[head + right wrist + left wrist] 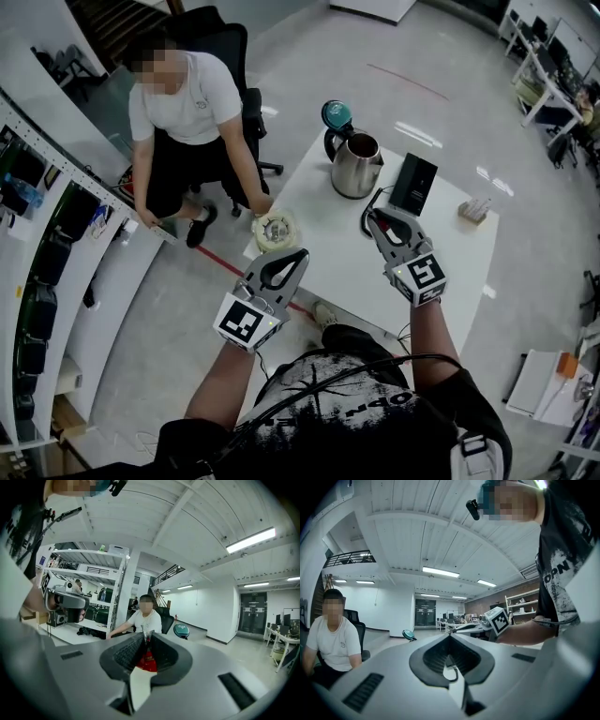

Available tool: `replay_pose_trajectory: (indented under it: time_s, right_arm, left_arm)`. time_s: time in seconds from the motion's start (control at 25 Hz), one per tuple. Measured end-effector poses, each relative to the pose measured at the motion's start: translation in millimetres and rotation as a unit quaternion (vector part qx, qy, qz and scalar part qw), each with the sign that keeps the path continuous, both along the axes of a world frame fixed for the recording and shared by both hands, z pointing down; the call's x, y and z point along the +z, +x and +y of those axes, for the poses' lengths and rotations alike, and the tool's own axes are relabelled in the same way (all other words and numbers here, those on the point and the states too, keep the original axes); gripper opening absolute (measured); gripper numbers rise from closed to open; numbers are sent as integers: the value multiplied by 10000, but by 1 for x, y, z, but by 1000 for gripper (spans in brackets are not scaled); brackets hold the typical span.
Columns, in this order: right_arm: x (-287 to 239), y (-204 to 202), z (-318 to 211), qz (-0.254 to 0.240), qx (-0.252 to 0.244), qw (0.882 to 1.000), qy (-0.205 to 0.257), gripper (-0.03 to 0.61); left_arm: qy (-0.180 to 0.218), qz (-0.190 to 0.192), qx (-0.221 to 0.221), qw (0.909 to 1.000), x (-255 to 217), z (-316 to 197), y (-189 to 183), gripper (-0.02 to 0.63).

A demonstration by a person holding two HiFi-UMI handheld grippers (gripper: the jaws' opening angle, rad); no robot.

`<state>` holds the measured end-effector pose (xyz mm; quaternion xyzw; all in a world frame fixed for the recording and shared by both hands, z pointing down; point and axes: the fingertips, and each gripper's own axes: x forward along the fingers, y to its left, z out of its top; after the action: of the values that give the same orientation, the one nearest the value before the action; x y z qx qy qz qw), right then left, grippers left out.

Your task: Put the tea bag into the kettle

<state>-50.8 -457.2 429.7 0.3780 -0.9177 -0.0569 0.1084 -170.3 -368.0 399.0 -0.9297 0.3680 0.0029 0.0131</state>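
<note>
A steel kettle [356, 167] stands at the far side of the white table [319, 272], its teal lid [336, 114] flipped open. My right gripper [375, 218] hovers just short of the kettle, to its right, and points at it. In the right gripper view the jaws [146, 641] are shut on a red tea bag [147, 661], with a thin tab sticking up past the tips. The teal lid [181, 630] shows just beyond. My left gripper [300, 255] hangs over the table's near left part, its jaws [450, 638] shut with nothing held.
A seated person in a white shirt [192, 98] rests a hand by a round white object [275, 230] at the table's left edge. A black box [413, 183] stands right of the kettle. A small holder [473, 210] sits near the right edge.
</note>
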Motion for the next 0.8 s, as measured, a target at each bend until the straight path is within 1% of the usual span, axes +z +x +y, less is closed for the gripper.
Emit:
replay_pose_trajectory:
  time_s: [0.24,0.44,0.8]
  right_arm:
    - [0,-6,-49,-24,-125,9999,20,60]
    - [3,-3,-87,-81,-165,9998,-49,60]
    - [12,-2,-157,-180,-274,9994,-142,60]
  left_arm:
    - [-96,68,-159,9998,-4,-34,1,11]
    - [-216,-44,-381,9990,6,-60,-2,11]
    - [-452,-60,-509,9977,6,-103,15,11]
